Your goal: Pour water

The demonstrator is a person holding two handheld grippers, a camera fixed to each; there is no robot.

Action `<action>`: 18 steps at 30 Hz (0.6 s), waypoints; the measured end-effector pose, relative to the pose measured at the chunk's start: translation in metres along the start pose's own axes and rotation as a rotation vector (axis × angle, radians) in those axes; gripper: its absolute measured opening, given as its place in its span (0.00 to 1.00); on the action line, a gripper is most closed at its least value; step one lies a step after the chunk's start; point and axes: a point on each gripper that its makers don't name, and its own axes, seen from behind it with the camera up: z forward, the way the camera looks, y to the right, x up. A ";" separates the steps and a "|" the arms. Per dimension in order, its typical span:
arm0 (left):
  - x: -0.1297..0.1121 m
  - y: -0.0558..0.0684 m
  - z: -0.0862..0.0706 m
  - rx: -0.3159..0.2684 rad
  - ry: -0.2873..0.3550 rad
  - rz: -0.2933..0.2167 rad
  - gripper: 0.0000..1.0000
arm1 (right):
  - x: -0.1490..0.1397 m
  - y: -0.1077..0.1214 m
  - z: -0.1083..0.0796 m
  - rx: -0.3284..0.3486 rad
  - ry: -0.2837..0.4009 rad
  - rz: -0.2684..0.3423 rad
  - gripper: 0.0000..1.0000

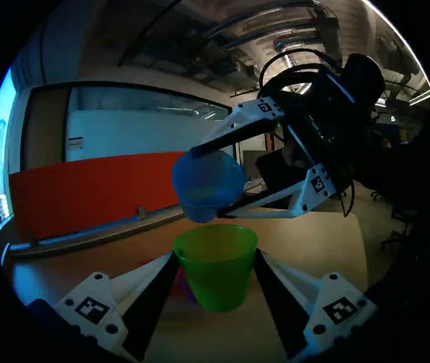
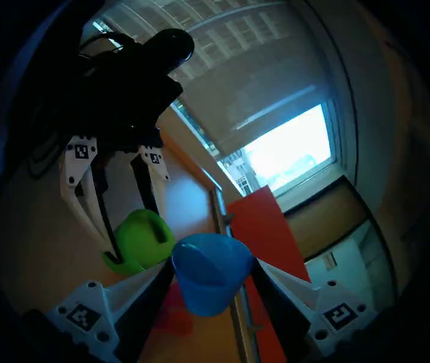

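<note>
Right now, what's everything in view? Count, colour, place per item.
green plastic cup: one, bright green, between the left gripper's fingers, over the tabletop
blue translucent plastic cup: one, blue, between the right gripper's fingers, held in the air just above the green cup's rim
pink-red object: one, pink-red, on the table beneath the cups; too blurred to identify
wooden tabletop: one, light brown, under everything
red wall panel: one, red-orange, behind the table
window: one, bright, above the red panel
ceiling pipes: several, dark, overhead
left gripper: one, white with black fingers, shut on the green cup
right gripper: one, white with black fingers, shut on the blue cup
</note>
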 end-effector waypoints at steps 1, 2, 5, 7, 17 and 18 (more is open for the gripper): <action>0.000 0.000 0.000 0.000 0.000 0.000 0.86 | 0.000 0.000 0.000 0.001 -0.001 -0.005 0.93; 0.000 0.001 0.000 0.000 0.000 0.000 0.86 | 0.000 0.000 0.000 0.002 -0.001 -0.010 0.93; 0.000 0.002 0.001 -0.001 0.000 0.002 0.86 | 0.001 0.000 0.000 0.007 -0.005 -0.027 0.93; 0.001 0.003 0.001 -0.003 0.001 0.002 0.86 | 0.001 0.000 0.000 0.009 -0.008 -0.038 0.93; 0.003 0.006 0.002 -0.007 0.004 0.005 0.86 | 0.000 0.004 -0.002 0.011 -0.022 -0.090 0.93; 0.003 0.006 0.002 -0.008 0.004 0.005 0.86 | 0.000 0.004 -0.002 0.012 -0.023 -0.093 0.93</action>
